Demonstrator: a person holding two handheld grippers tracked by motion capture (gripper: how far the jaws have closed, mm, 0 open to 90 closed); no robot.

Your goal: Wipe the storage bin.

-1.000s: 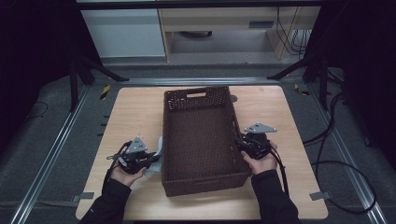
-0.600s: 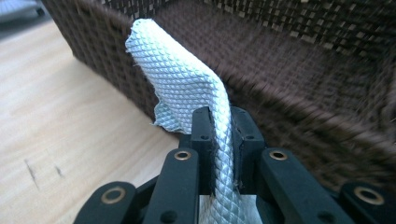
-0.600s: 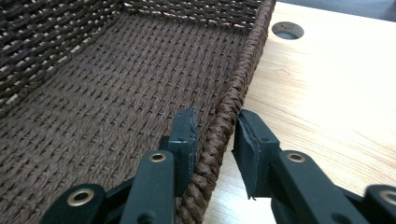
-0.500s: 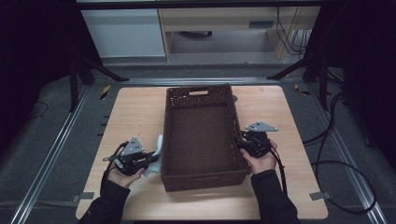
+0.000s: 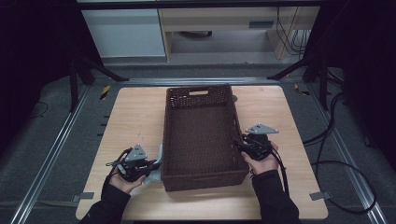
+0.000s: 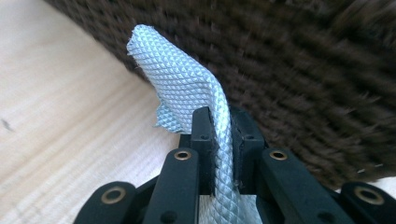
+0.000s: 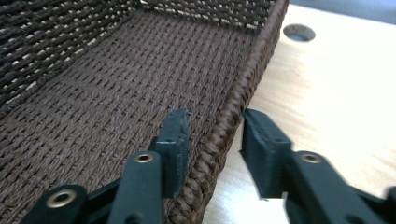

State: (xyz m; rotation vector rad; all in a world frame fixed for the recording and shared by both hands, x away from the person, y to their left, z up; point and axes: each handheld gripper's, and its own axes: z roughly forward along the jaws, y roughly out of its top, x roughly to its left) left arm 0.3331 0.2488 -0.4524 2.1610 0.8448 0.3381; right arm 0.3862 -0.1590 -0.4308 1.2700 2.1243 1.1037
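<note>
A dark brown woven basket point(image 5: 199, 99) stands lengthwise in the middle of the wooden table point(image 5: 130, 116). At its near left corner my left gripper point(image 5: 151, 164) is shut on a pale blue-grey textured cloth point(image 5: 157, 171). In the left gripper view the cloth point(image 6: 184, 81) rises from between the shut jaws of the left gripper point(image 6: 219, 135), close against the basket's outer wall point(image 6: 303, 70). My right gripper point(image 5: 239, 145) is at the basket's right rim. In the right gripper view my right gripper point(image 7: 215, 133) stands open with one jaw inside and one outside the rim point(image 7: 254, 60).
A round hole point(image 7: 299, 32) in the tabletop lies beyond the basket's far right corner. Bare wood shows left and right of the basket. Black cables point(image 5: 327, 163) trail over the floor at the right, and metal rails point(image 5: 56, 149) run along the table's sides.
The basket has turned slightly and now lies straighter on the table. Both hands have stayed at its near corners, with the left still on the cloth.
</note>
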